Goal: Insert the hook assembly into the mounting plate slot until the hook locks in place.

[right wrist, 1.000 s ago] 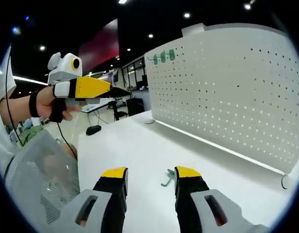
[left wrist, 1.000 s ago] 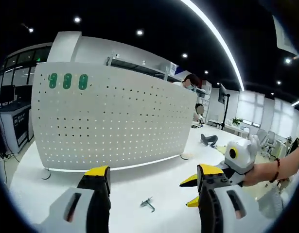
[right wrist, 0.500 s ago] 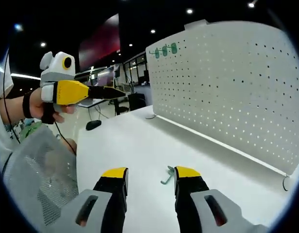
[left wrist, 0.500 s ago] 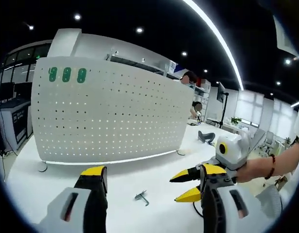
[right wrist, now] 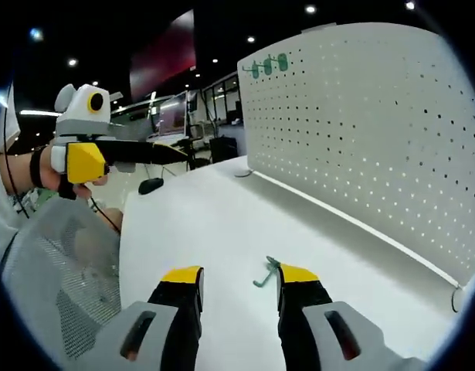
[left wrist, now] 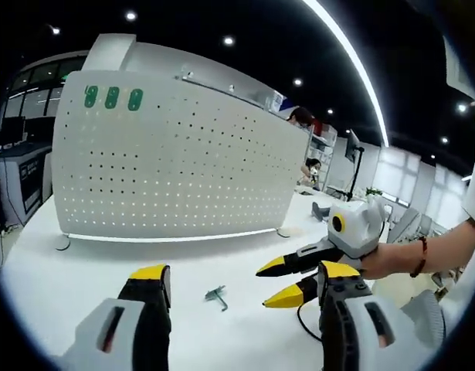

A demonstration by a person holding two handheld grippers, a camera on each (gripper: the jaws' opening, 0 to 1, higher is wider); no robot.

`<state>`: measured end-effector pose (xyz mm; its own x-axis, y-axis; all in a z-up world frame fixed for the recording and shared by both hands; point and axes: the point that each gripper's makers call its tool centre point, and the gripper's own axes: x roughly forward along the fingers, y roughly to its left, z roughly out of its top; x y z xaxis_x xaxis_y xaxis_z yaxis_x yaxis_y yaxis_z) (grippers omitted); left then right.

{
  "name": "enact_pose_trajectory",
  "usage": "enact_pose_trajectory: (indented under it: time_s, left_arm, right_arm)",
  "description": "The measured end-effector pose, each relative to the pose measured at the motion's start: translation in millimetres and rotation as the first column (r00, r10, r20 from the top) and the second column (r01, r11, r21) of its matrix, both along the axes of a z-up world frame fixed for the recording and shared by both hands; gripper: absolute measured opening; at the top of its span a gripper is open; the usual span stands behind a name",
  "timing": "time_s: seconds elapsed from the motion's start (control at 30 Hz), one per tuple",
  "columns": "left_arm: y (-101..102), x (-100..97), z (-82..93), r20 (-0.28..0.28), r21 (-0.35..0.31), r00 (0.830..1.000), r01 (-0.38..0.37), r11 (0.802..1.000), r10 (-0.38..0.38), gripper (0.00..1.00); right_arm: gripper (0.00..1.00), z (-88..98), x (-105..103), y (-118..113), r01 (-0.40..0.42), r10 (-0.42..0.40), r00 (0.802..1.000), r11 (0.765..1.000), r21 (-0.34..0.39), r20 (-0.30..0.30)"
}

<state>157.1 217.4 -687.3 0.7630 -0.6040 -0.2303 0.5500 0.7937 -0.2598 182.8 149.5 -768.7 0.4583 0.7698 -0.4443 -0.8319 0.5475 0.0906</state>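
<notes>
No bin, tray or box appears in either view; the hook (left wrist: 216, 296) lies loose on the bare white table (left wrist: 83, 267), in the lower middle of the left gripper view. In the right gripper view the hook (right wrist: 264, 273) sits low and centre, just beside the inner tip of the right-hand jaw, though whether it touches is unclear.

The hook is a small grey-green bent piece of metal lying flat. In the left gripper view its long axis runs from upper left to lower right; in the right gripper view it slants from lower left to upper right, bent end uppermost. The white perforated panel (left wrist: 175, 178) stands upright across the upper half of the left gripper view, well apart from the hook, with three green pegs (left wrist: 112, 97) in its upper left corner.

The left gripper (left wrist: 235, 280) has its jaws spread wide with nothing between them. The right gripper (right wrist: 239, 276) is likewise spread and grips nothing; in the left gripper view the right gripper (left wrist: 272, 282) enters from the right, its yellow tips parted.

Compared with half a second ago, the right gripper's tips reach further towards frame centre and closer to the hook in the left gripper view.
</notes>
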Motion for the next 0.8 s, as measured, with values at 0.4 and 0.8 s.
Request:
enact_pose_trajectory:
  time_s: [0.4, 0.8]
  left_arm:
    - [-4, -6.8, -9.1, -0.025, -0.004, 1.000, 0.009, 1.000, -0.009, 0.81]
    - [-5, -7.7, -9.0, -0.021, -0.007, 1.000, 0.003, 1.000, -0.003, 0.80]
  right_arm:
    - [0.34, -12.2, 14, -1, -0.024, 0.023, 0.999, 0.999, -0.044, -0.022]
    - [0.32, -26.2, 25, 2, -0.054, 0.053, 0.998, 0.992, -0.115, -0.016]
